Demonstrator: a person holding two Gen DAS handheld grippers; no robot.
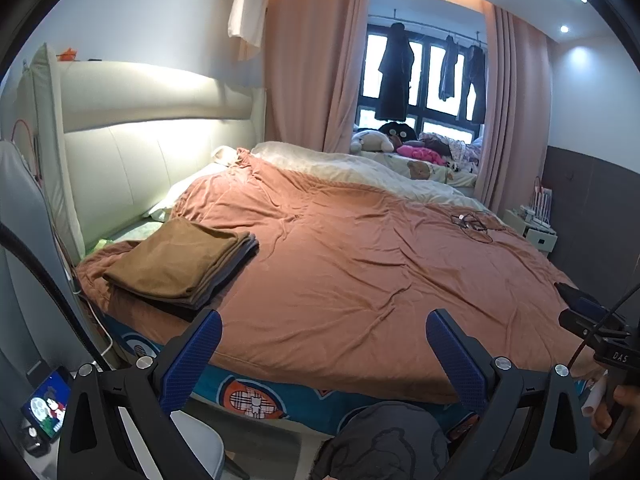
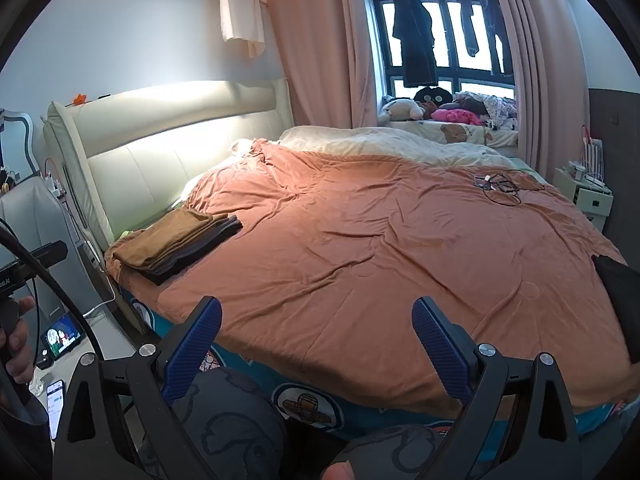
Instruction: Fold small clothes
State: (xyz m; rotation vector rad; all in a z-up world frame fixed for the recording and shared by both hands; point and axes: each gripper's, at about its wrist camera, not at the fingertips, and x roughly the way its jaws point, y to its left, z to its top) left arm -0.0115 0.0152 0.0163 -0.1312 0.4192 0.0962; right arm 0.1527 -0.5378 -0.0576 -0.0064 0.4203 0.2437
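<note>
A stack of folded clothes (image 1: 180, 260), brown on top of grey, lies on the orange blanket (image 1: 360, 272) near the headboard, at the bed's left side. My left gripper (image 1: 324, 344) hangs open above the bed's near edge, well right of the stack, holding nothing. In the right wrist view the same stack (image 2: 176, 240) lies far to the left, and my right gripper (image 2: 318, 340) is open and empty over the near edge of the blanket (image 2: 380, 260). A dark cloth (image 2: 620, 300) lies at the bed's right edge, partly cut off by the view.
A tangle of black cables (image 1: 472, 224) lies on the far right of the blanket. A lit phone (image 2: 62, 336) stands on the floor left of the bed. The person's knees (image 2: 232, 432) in dark patterned trousers are below the grippers. A padded headboard (image 1: 160, 160) stands at the left.
</note>
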